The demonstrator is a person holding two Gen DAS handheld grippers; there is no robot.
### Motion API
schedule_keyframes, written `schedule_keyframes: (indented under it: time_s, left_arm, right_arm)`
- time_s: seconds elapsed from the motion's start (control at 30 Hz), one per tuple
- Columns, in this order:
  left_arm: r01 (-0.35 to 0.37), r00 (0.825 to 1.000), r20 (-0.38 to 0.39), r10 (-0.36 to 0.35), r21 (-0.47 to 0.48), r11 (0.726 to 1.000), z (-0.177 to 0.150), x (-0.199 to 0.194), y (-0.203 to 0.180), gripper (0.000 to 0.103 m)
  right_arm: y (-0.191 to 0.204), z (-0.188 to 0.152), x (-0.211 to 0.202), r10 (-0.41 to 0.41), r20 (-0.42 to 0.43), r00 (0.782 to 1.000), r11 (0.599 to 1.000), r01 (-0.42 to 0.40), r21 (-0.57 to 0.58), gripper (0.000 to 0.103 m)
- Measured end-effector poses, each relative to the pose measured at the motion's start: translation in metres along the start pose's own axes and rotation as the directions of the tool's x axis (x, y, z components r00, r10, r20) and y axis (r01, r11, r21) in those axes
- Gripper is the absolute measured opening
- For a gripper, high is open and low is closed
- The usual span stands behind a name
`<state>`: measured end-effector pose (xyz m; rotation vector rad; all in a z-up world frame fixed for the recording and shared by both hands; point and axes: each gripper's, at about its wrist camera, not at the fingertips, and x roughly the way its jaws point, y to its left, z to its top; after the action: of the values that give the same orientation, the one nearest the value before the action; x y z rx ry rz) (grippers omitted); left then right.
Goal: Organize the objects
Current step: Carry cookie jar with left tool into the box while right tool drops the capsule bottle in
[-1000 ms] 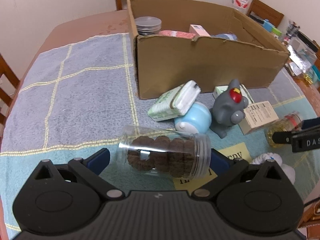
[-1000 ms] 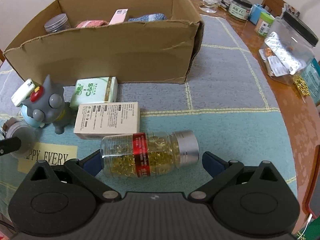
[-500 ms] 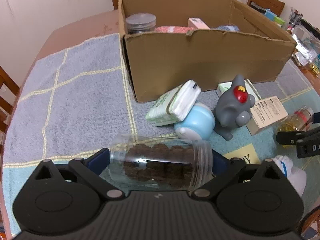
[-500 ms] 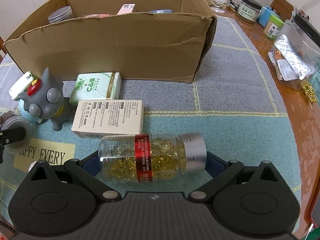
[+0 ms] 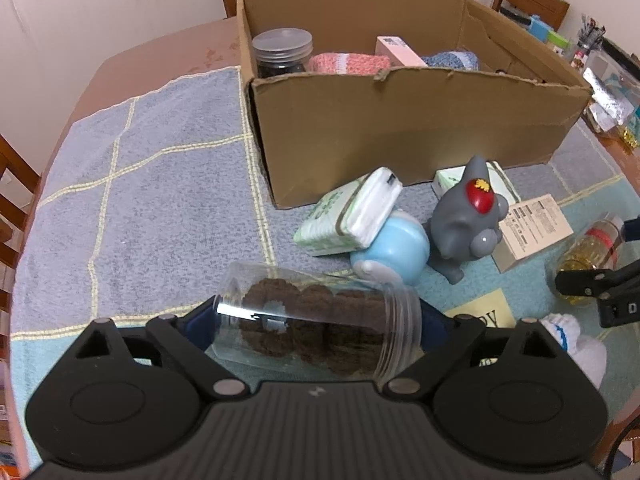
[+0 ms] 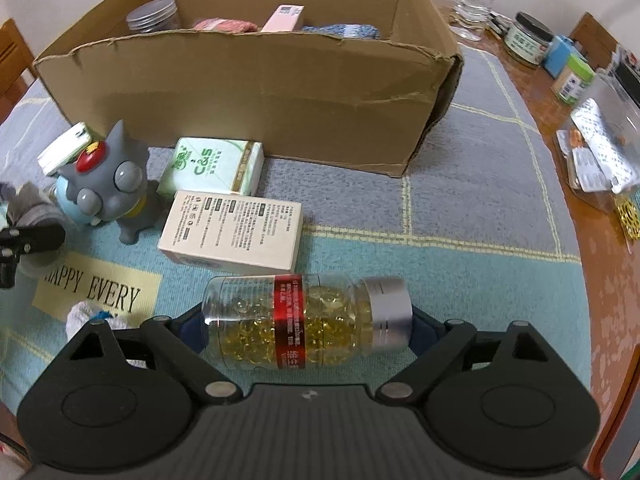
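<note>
A: Left gripper [image 5: 316, 330] – jaws have just been closing, the cookie jar [image 5: 320, 326] lying crosswise between them. Blue pads now sit at the jar's base and open mouth; looks like contact at both ends. A second ago there was a gap on each side.

B: Same on the right. Right gripper [image 6: 306, 326] has just been closing end to end on the capsule bottle [image 6: 308, 322]: one pad at the clear base, one at the silver cap. I'd call it gripped, though still a wide span.

A: Where are they sitting?

B: Both low in their views, at 6 o'clock, with the cardboard box [image 5: 400, 132] at 12 o'clock. The white carton [image 6: 232, 232] lies just beyond the bottle, toward 11 o'clock.

A: The jar has the blue round toy [image 5: 394, 250] and grey figure [image 5: 468, 220] at about 1 o'clock. The box already holds a lidded jar [image 5: 282, 54] and knitted cloths.

B: Reading: both pickups are secured, so lifting toward the box is likely next. The jar has no lid – keep it level or the cookies may spill.
</note>
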<state>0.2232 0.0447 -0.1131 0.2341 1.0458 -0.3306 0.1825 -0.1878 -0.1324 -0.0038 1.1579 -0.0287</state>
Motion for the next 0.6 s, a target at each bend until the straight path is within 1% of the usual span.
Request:
schedule_keyframes:
  time_s: [0.1, 0.23, 0.37, 0.47, 0.6]
  left_arm:
    - [0.006, 1.000, -0.019, -0.006, -0.006, 1.000, 0.004, -0.004, 0.004, 0.094]
    - [0.013, 0.999, -0.037, -0.013, -0.007, 1.000, 0.008, -0.013, 0.008, 0.094]
    - [0.031, 0.998, -0.049, -0.031, -0.002, 1.000, 0.013, -0.027, 0.013, 0.094]
    - [0.045, 0.998, -0.051, -0.044, 0.006, 0.999, 0.020, -0.040, 0.013, 0.094]
    - [0.060, 0.998, -0.031, -0.059, 0.052, 0.997, 0.034, -0.059, 0.008, 0.094]
  right_arm:
    - [0.000, 0.002, -0.004, 0.018, -0.013, 1.000, 0.999, -0.018, -0.044, 0.096]
    - [0.000, 0.005, -0.012, 0.019, -0.022, 1.000, 0.995, -0.021, -0.097, 0.096]
    - [-0.006, 0.006, -0.024, 0.049, -0.035, 0.998, 0.991, -0.053, -0.120, 0.096]
    - [-0.010, 0.008, -0.034, 0.079, -0.048, 0.996, 0.987, -0.085, -0.140, 0.096]
    - [-0.012, 0.011, -0.051, 0.108, -0.056, 0.993, 0.977, -0.117, -0.179, 0.096]
